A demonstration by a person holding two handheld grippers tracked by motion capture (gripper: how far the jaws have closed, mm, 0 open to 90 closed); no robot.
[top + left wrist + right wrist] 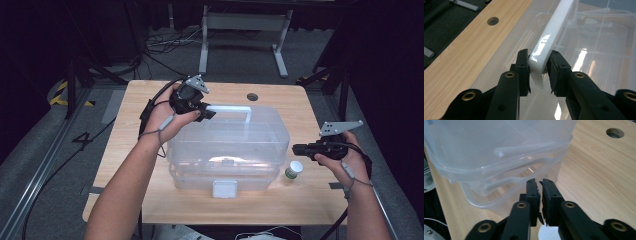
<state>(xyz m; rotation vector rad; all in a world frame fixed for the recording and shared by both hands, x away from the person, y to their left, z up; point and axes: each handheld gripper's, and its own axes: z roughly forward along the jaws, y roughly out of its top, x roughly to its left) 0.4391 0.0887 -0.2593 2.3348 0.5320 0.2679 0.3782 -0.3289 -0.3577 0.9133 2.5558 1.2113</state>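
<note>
Storage box (227, 150) sits mid-table (150, 100); clear plastic, likely light, slick, slightly flexible. Left gripper (538, 67) clamps white handle (549, 37), best hold. Right gripper (540, 185) jaws nearly closed, empty, beside box wall.

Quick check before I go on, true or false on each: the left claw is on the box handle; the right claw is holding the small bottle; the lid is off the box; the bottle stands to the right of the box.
1. The left claw is closed around the white handle of the clear plastic box. True.
2. The right claw is holding the small bottle. False: its jaws are nearly together with nothing between them, and the bottle stands on the table.
3. The lid is off the box. False: the lid sits on top of the box, and the handle rises from it.
4. The bottle stands to the right of the box, near its front corner. True.
</note>
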